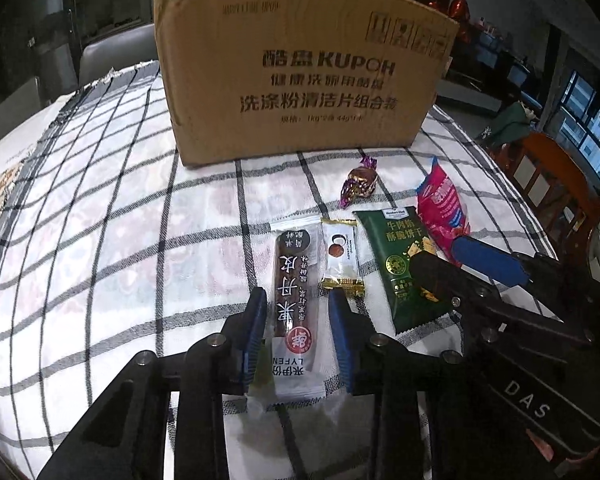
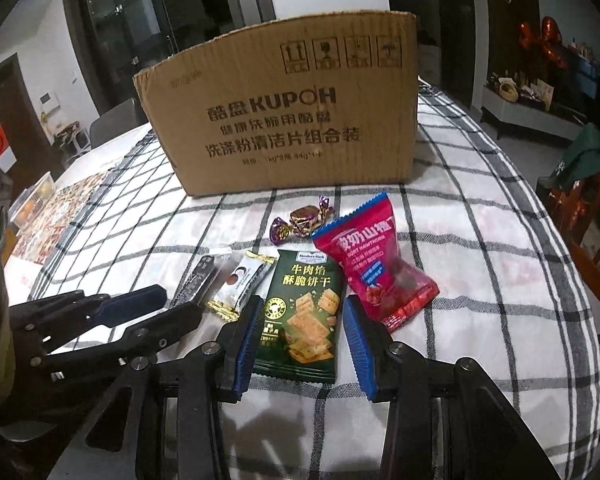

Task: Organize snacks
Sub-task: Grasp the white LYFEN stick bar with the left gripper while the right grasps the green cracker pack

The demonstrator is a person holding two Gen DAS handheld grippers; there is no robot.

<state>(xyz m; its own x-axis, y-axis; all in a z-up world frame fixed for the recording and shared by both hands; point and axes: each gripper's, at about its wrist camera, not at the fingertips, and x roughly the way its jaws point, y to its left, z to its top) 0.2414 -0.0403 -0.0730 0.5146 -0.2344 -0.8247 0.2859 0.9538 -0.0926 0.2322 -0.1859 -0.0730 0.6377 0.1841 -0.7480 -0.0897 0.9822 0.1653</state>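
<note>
Black linkage tools (image 1: 298,300) (image 2: 300,308), ribbed blue finger pads (image 1: 256,332), silver screw heads, white "DAS" lettering at four o'clock.

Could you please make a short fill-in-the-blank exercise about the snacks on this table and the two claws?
1. The left claw straddles the long ___ snack bar.
2. The right claw straddles the ___ cracker packet.
3. Behind the snacks stands a cardboard ___ on the checked tablecloth.
4. The twist-wrapped candy lies nearest the ___ pouch.

Missing words: brown; green; box; red
</note>
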